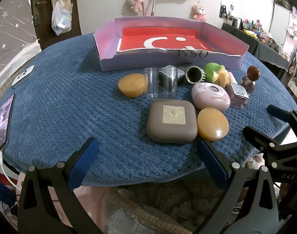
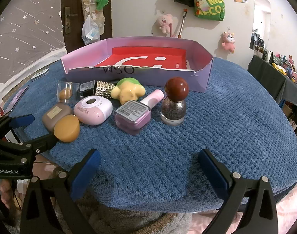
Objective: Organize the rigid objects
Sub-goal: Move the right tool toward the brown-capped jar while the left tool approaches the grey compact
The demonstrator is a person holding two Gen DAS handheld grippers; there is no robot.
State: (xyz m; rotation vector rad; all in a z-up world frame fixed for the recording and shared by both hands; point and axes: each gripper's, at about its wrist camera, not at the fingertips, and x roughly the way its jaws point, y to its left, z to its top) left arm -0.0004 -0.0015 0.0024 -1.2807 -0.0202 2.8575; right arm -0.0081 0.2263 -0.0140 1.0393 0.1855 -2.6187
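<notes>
A cluster of small objects lies on the blue towel in front of a lilac box with a red lining. It holds a grey square case, two amber soaps, a clear cup, a pink oval case, a lilac bottle, a brown-capped glitter bottle and a green-yellow toy. My left gripper is open and empty, just short of the grey case. My right gripper is open and empty, over bare towel before the lilac bottle.
A phone and a small white card lie at the towel's left edge. The table's rounded front edge is right under both grippers. A dark cluttered side table stands to the right. Toys and bags hang on the wall.
</notes>
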